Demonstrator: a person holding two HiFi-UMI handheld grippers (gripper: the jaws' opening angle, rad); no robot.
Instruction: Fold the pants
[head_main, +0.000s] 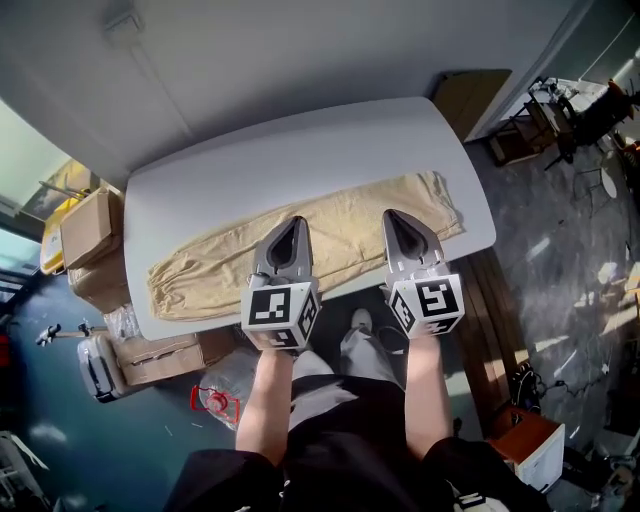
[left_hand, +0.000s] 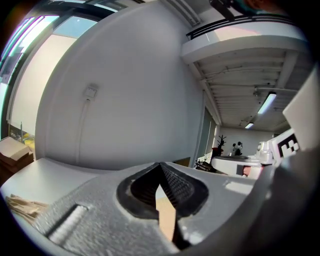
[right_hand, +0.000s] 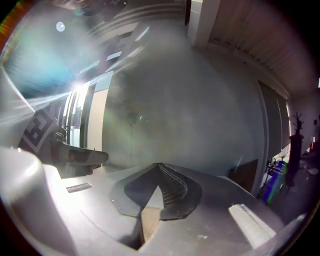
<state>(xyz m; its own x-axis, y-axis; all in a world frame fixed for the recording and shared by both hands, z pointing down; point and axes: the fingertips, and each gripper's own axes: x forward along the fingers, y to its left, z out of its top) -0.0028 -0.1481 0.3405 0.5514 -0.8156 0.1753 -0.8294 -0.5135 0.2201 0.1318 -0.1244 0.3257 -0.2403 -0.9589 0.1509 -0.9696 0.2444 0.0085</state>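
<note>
Tan pants (head_main: 210, 270) lie stretched lengthwise along the near half of a white table (head_main: 300, 150), with one end at the left and the other at the right. Both grippers hover over the pants' middle, pointing away from me, almost level. The jaws of my left gripper (head_main: 292, 224) meet at the tips. So do those of my right gripper (head_main: 398, 217), a hand's width to the right. In the left gripper view the shut tips (left_hand: 160, 165) show tan cloth (left_hand: 166, 215) below them; no cloth is visibly pinched. The right gripper view shows the same: shut tips (right_hand: 159, 165) with tan cloth (right_hand: 150, 222) below.
Cardboard boxes (head_main: 90, 225) and a suitcase (head_main: 97, 365) stand on the floor left of the table. A brown panel (head_main: 470, 95) leans past the far right corner. An orange and white box (head_main: 530, 445) sits at the lower right. My legs stand against the near edge.
</note>
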